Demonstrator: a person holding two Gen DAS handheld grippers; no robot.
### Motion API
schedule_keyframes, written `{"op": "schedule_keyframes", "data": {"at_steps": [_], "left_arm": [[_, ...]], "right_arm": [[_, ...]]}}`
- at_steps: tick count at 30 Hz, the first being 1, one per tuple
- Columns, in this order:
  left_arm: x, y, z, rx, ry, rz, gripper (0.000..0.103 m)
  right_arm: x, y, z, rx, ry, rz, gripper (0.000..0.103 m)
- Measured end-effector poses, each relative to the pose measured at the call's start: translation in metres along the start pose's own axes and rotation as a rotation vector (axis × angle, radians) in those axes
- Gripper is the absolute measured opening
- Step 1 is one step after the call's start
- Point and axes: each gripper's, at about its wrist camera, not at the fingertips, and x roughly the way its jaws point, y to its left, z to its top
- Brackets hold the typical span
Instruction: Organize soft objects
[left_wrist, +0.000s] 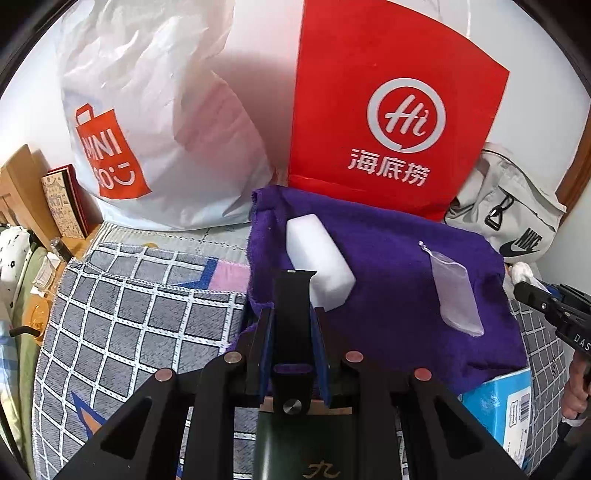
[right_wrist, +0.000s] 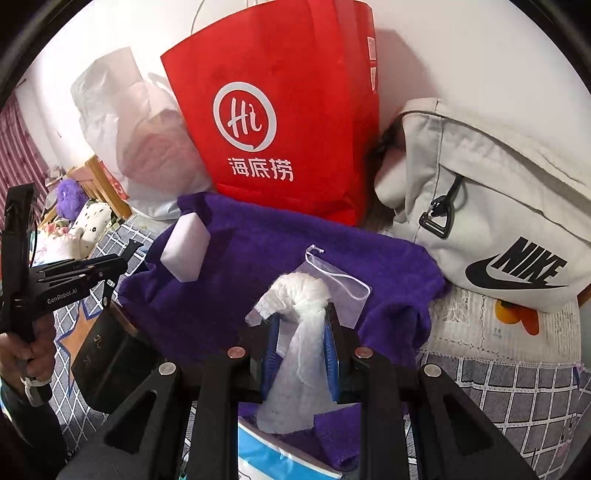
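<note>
A purple towel (left_wrist: 388, 280) (right_wrist: 258, 280) lies spread on the bed. On it rest a white foam block (left_wrist: 317, 258) (right_wrist: 186, 251) and a sheer drawstring pouch (left_wrist: 456, 291) (right_wrist: 347, 284). My left gripper (left_wrist: 293, 314) is shut on a black watch strap (left_wrist: 295, 295), which sticks up between the blue pads just in front of the block. My right gripper (right_wrist: 301, 317) is shut on a white gauzy cloth (right_wrist: 301, 295), held above the near end of the pouch. Each gripper also shows in the other view: the right gripper (left_wrist: 546, 299), the left gripper (right_wrist: 92, 269).
A red paper bag (left_wrist: 388, 110) (right_wrist: 288, 122), a white plastic shopping bag (left_wrist: 155, 122) (right_wrist: 140, 140) and a grey Nike bag (left_wrist: 509, 221) (right_wrist: 491, 206) stand against the wall behind the towel. A blue tissue pack (left_wrist: 498, 406) (right_wrist: 273, 454) and a dark box (right_wrist: 110, 354) lie near. A checked bedspread (left_wrist: 129, 314) covers the left.
</note>
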Motion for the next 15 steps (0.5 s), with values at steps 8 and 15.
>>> {"op": "schedule_keyframes", "data": {"at_steps": [8,15], "left_arm": [[0.005,0.009,-0.003,-0.029,0.015,-0.006,0.019],[0.011,0.003,0.003,-0.043,0.024,-0.040,0.019]], "right_arm": [[0.004,0.002,0.000,-0.009,0.005,0.001,0.023],[0.012,0.002,-0.003,-0.013,0.024,0.008,0.023]]}}
